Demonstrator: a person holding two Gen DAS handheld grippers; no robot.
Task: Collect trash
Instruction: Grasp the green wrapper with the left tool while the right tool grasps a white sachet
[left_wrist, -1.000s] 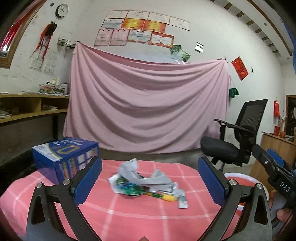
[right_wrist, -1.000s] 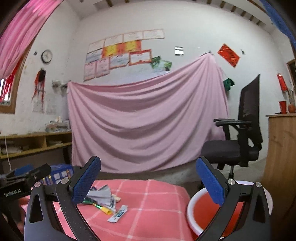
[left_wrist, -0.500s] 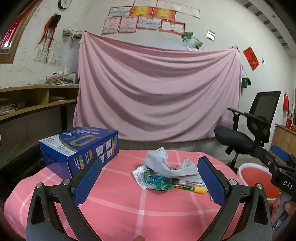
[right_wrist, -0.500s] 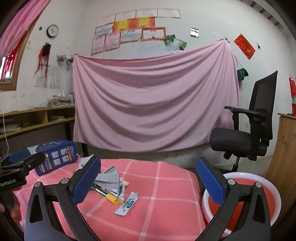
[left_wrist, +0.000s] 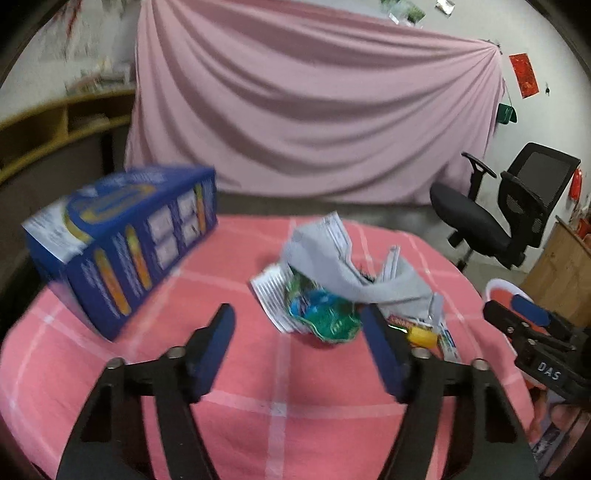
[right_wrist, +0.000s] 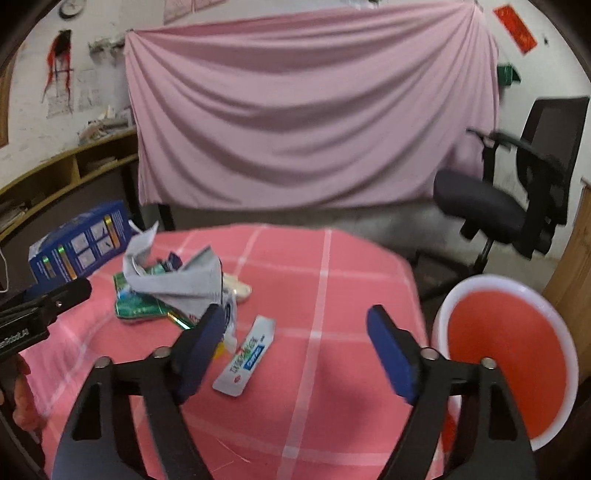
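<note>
1. One trash heap (left_wrist: 332, 291), crumpled grey paper over a green wrapper, lies mid-tablecloth (left_wrist: 280, 398), just right of the blue carton (left_wrist: 122, 243).
2. Left gripper (left_wrist: 299, 347) points straight at it, nearer, jaws closing on nothing yet.
3. Right gripper (right_wrist: 295, 343), likewise closing empty, frames the white sachet (right_wrist: 247, 354), lying lengthwise away from the heap.

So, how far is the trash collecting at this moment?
Nothing looks collected: the red basin beside the table seems empty. The crumpled paper and wrappers and the white sachet lie on the pink cloth. In hand: nothing; the left gripper and right gripper are closing with nothing gripped. Left: every piece.
</note>
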